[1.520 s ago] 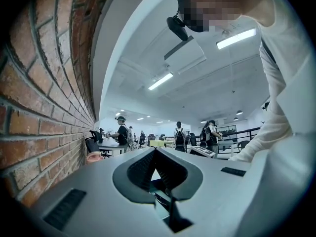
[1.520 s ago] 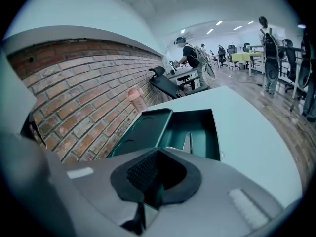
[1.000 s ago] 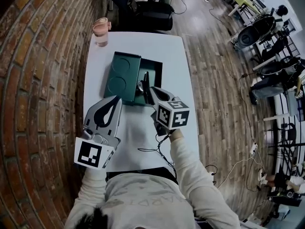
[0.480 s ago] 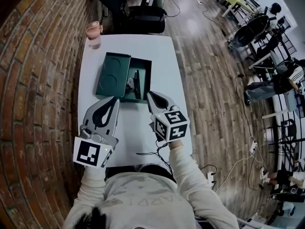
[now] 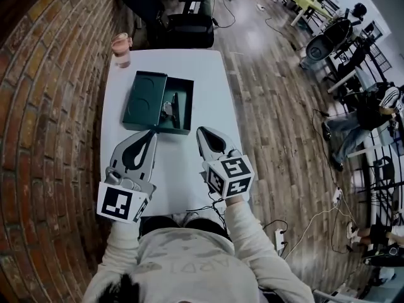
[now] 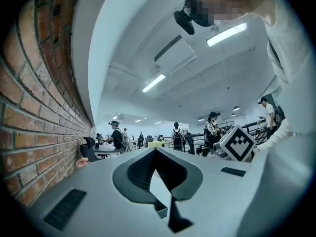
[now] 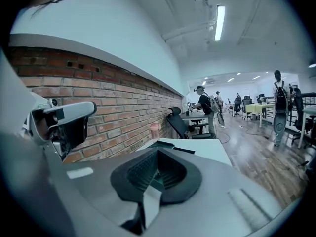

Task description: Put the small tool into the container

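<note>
Table (image 5: 189,68), white, stands along a brick wall (image 5: 50,106) in the head view. On it lies the green container (image 5: 190,105) with its lid (image 5: 144,93) folded open to the left. The small tool (image 5: 175,106), dark and thin, lies inside the container. A pink cup (image 5: 120,48) stands at the far left corner of the table, well apart from the container. The left gripper (image 5: 151,134) and the right gripper (image 5: 202,131) are both held above the near half of the table, just before the container and not touching it.

In the left gripper view the jaws of this gripper (image 6: 155,150) meet at the tips and nothing is between them. The marker cube (image 6: 239,143) of the other gripper shows at the right (people stand far behind in the room).

In the right gripper view the jaws (image 7: 158,150) are also together at the tips and hold nothing. The container (image 7: 170,146) shows just beyond them, and the cup (image 7: 155,128) is further back near the wall (image 7: 123,117).
</note>
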